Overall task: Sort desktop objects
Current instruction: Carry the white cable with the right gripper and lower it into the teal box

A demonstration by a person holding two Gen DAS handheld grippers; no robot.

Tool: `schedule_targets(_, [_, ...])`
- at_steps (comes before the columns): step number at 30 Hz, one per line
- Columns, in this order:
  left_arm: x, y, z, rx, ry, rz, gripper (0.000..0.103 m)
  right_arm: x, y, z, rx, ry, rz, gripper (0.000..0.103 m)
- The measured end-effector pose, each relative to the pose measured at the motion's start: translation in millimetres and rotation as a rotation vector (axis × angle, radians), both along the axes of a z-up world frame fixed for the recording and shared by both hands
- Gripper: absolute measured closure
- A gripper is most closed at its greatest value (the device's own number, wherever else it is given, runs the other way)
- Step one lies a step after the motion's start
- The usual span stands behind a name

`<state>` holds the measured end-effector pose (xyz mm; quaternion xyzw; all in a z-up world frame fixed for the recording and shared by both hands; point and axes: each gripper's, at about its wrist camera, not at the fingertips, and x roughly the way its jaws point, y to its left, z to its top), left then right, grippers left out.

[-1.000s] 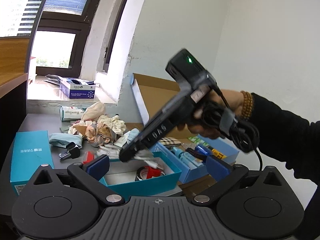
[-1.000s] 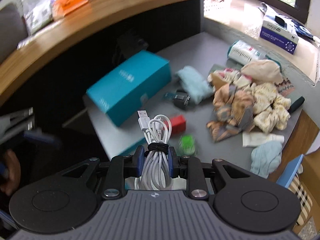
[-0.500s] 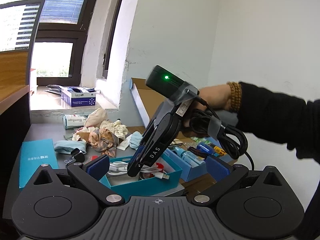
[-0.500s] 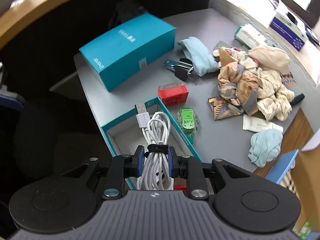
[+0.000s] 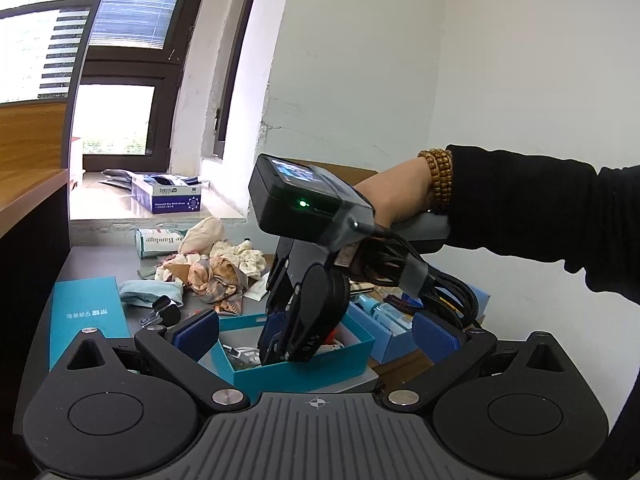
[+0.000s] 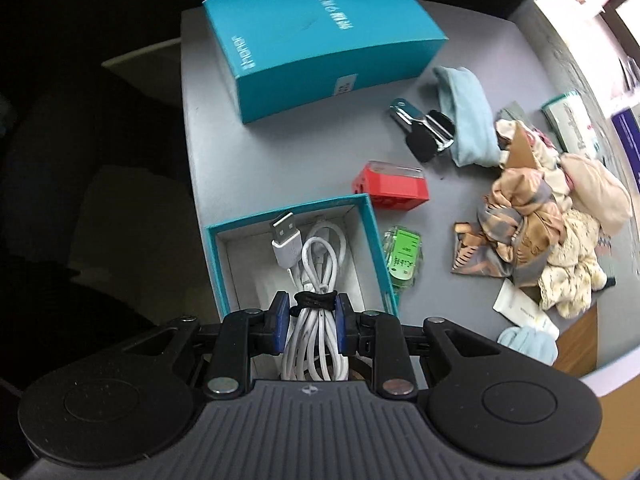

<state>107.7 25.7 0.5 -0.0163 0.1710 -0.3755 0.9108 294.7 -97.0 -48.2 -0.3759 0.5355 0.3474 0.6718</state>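
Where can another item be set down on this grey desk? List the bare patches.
Bare grey desk lies between the closed teal box, the open teal box and the red case; a strip runs along the near edge. Crowded: the fabric pile and binder clips. The right tool holds the white cable over the open box.

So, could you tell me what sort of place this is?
Probably an office or workroom corner: a grey desk strewn with odds and ends, a window sill holding a glove box, and a wooden counter alongside.

Window (image 5: 116, 120), white wall (image 5: 440, 60), wooden ledge (image 5: 28, 196)
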Motion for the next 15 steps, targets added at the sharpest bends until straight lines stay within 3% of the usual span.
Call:
schedule_targets(5, [-2,-2,1,0.015,-0.010,-0.008,0.000,-5,1,0,-0.008,0.000,0.054,0.075])
schedule_targets(15, [-1,-3,1,0.019,-0.010,0.000,0.000,5,-23,36,0.162,-0.013,-0.075,0.067])
